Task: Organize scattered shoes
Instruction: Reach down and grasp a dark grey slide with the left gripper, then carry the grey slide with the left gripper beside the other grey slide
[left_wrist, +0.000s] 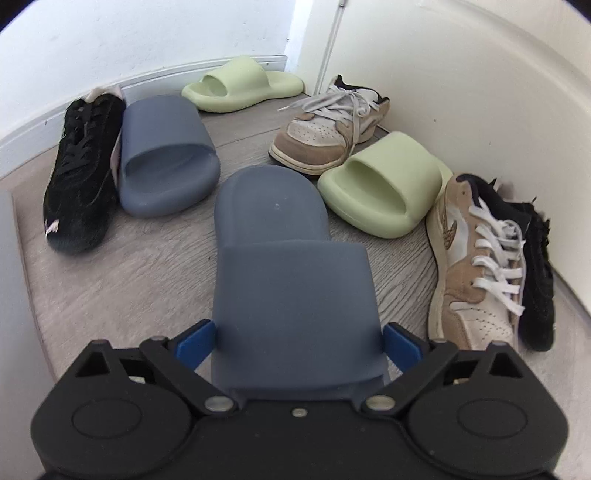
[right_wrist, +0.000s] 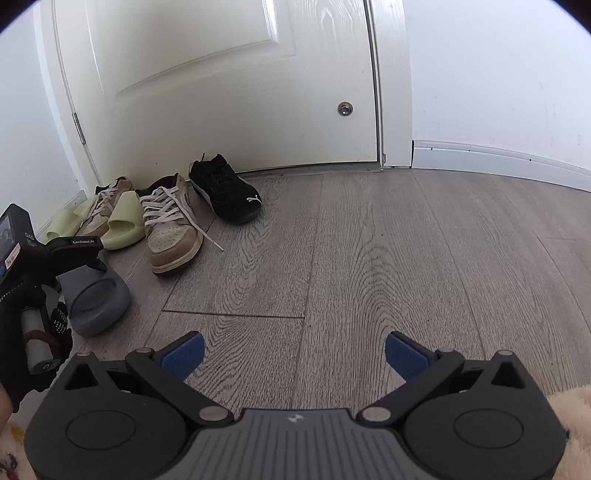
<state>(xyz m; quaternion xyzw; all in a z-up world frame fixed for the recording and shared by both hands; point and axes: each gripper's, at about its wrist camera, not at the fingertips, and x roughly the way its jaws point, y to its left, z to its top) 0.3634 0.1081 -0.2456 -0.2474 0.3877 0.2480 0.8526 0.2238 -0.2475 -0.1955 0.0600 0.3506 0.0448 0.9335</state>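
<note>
Left wrist view: left gripper (left_wrist: 298, 341) with black body and blue finger pads (left_wrist: 194, 343), pads pressed against both sides of a slate-blue rubber slide sandal (left_wrist: 284, 266), jaws spread to the sandal's width and clamped on its strap end. Sandal stretching forward over grey wood-grain plank floor (left_wrist: 140, 266), heel end farthest from the camera. Ahead and left, a second slate-blue rubber slide (left_wrist: 166, 155), just beside a black suede lace-up sneaker (left_wrist: 81, 173) lying along the white baseboard (left_wrist: 33, 136). Farther back, near the corner, a pale green foam slide (left_wrist: 242, 83). Right of centre, a tan-and-white leather sneaker with grey laces (left_wrist: 328, 127), its toe touching a second pale green foam slide (left_wrist: 384, 184). Against the white wall (left_wrist: 480, 74) on the right, another tan-and-white sneaker with white laces (left_wrist: 476, 258), with a second black sneaker (left_wrist: 537, 273) wedged between it and the wall.

Right wrist view: right gripper (right_wrist: 294, 354) hanging over bare floor, blue pads spread wide apart, nothing between them. At left edge, the other gripper's black body in a black-gloved hand (right_wrist: 22, 332), with the slate-blue sandal (right_wrist: 96, 299) in its grasp, low over the floor or touching it, hard to tell which. Beyond, shoes clustered near the hinge side of a white panelled door (right_wrist: 221, 92): green slides, both tan sneakers, and one black sneaker (right_wrist: 225, 188) closest to the door's threshold. Cream fuzzy material (right_wrist: 569, 410) showing at lower right corner.
</note>
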